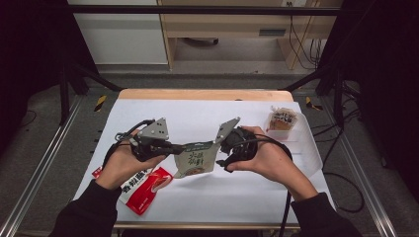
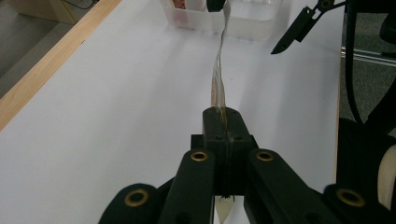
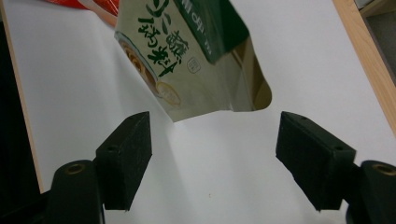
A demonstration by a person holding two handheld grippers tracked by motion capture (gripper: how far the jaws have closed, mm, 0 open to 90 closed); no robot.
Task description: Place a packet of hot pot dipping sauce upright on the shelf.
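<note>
Left gripper (image 2: 223,122) clamped tight on cream-and-green flat foil pouch (image 1: 195,159), held edgewise above white table (image 1: 237,192). Right gripper (image 3: 212,161) spread wide, empty, just beside pouch's free corner.

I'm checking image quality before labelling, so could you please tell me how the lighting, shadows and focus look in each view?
High view: white table sheet brightly lit, surroundings dark, cream-and-green snack pouch soft. Left gripper view: left gripper sharp, clear plastic bin behind glary. Right gripper view: pouch print legible, faint shadow beneath it, right gripper pads slightly blurred.
</note>
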